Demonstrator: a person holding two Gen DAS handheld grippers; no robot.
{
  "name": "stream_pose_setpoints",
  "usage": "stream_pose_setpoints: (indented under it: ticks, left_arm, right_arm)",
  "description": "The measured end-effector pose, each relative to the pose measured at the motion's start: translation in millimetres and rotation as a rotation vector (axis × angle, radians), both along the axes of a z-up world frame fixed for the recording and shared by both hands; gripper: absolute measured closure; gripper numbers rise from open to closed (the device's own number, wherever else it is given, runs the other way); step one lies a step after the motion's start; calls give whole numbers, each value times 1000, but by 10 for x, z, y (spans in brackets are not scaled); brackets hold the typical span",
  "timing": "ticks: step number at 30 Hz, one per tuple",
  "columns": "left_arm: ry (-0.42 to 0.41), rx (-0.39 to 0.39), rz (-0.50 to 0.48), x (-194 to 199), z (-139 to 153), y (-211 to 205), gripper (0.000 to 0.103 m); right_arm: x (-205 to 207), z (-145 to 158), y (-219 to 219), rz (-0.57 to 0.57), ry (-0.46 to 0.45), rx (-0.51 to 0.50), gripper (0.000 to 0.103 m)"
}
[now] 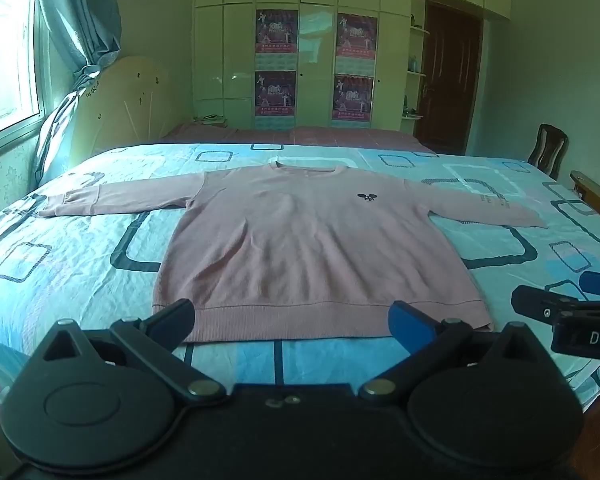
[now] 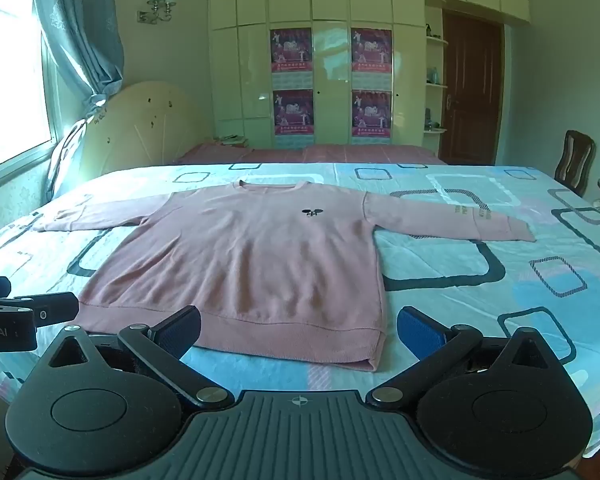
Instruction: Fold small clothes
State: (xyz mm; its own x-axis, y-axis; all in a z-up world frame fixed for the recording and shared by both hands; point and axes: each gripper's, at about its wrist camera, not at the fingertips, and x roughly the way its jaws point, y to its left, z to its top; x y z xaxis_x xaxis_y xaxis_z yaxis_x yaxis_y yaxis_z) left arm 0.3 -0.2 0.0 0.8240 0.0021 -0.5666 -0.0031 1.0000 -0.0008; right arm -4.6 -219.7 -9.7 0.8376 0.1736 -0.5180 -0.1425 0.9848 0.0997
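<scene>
Flat on the bed, spread face up across the patterned blue sheet: one pink sweater, hem toward both cameras, collar toward the far wardrobe, both sleeves stretched out sideways. Body running lengthwise away from the jaws; sleeve-to-sleeve span lying crosswise, left to right. Just short of the ribbed hem, hovering over the near edge of the bed: left gripper, jaws spread as wide as they go, nothing between them, hem framed across the gap in the left wrist view. Off to its right, level with it: right gripper, jaws likewise spread wide and empty, lined up with the sweater's right-hand bottom corner, one blue pad just beyond that corner over bare sheet. Neither pair of jaws touching cloth, as far as can be told. Nearer to the left sleeve and left hem corner: the left hand's tool; nearer to the right sleeve with its printed lettering: the right. Likely first step, judged from the lie of things: a reach forward and down to pinch an edge, each side taken by its own nearer tool, then a fold across the long axis. No basket, box or other container in view; nothing folded yet.
</scene>
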Motion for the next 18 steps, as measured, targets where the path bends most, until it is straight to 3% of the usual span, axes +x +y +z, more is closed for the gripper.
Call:
stream_pose_setpoints:
  ticks: [18]
  left_arm:
    - [-5, -6, 7, -12, 4, -17, 1]
  right_arm:
    - [5, 12, 14, 1, -4, 2, 0]
